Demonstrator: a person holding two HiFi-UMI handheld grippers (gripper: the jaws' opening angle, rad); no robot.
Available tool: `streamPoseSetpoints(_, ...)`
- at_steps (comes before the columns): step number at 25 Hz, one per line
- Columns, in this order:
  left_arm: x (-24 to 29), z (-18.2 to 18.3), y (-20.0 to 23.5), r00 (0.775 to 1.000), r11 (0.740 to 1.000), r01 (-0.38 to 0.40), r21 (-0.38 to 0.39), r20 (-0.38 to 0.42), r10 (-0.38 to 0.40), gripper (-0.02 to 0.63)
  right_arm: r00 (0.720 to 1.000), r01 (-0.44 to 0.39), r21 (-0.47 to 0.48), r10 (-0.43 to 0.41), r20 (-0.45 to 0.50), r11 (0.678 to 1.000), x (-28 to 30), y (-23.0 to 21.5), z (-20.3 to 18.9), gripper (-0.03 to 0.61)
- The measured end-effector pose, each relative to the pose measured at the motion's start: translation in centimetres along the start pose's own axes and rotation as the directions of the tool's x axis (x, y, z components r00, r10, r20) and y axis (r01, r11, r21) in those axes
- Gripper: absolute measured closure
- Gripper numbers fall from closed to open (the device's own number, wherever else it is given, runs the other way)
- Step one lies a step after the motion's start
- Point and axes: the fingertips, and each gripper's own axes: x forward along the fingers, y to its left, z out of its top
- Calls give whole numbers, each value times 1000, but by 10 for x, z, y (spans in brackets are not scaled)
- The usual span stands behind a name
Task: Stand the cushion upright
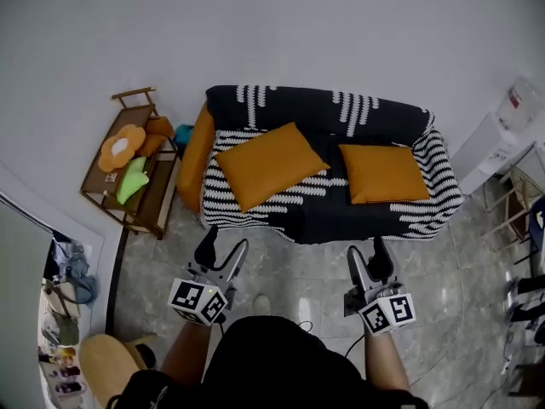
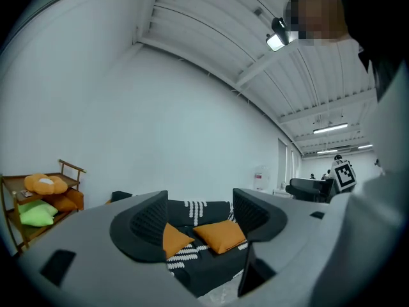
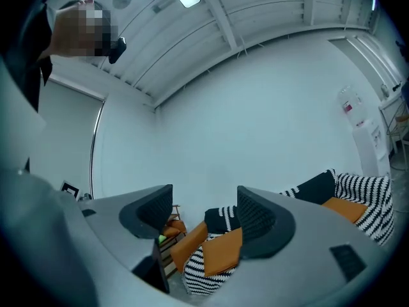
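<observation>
Two orange cushions lie flat on the seat of a sofa with a black-and-white cover: a larger one on the left and a smaller one on the right. Both grippers hover over the floor in front of the sofa, short of its front edge. My left gripper is open and empty; the left gripper view frames both cushions between its jaws. My right gripper is also open and empty, and the right gripper view shows the left cushion by its jaw.
An orange bolster leans against the sofa's left end. A wooden shelf cart with a flower-shaped cushion and a green one stands to the left. A white water dispenser and chair frames stand to the right. Grey tiled floor lies underfoot.
</observation>
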Motion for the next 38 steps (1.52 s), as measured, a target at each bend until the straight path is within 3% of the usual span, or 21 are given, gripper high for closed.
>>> streamPoseSetpoints(11,38,-7,77,999,999,-17,-49,-38,15,293,997,-15,-10,14,-76,1000,95,14,-26,253)
streamPoseSetpoints(17,81,-13,94,996,999,-38,-34,-77,36,293,994,-26,-3,26,-107,1000,146,-18,-35,261)
streamPoseSetpoints(26,173,13,126,989,990,-142,15,-44,142,293,981,-150,16,151,-125,989,266,-80,-28,279)
streamPoseSetpoints(30,210,21,143,978,978,-206,32,-32,207,293,972,-193,41,197,-128,980,320,-110,-24,281)
streamPoseSetpoints(38,256,3,160,949,951,-309,-5,-71,307,293,954,-242,65,250,-167,968,375,-155,-20,287)
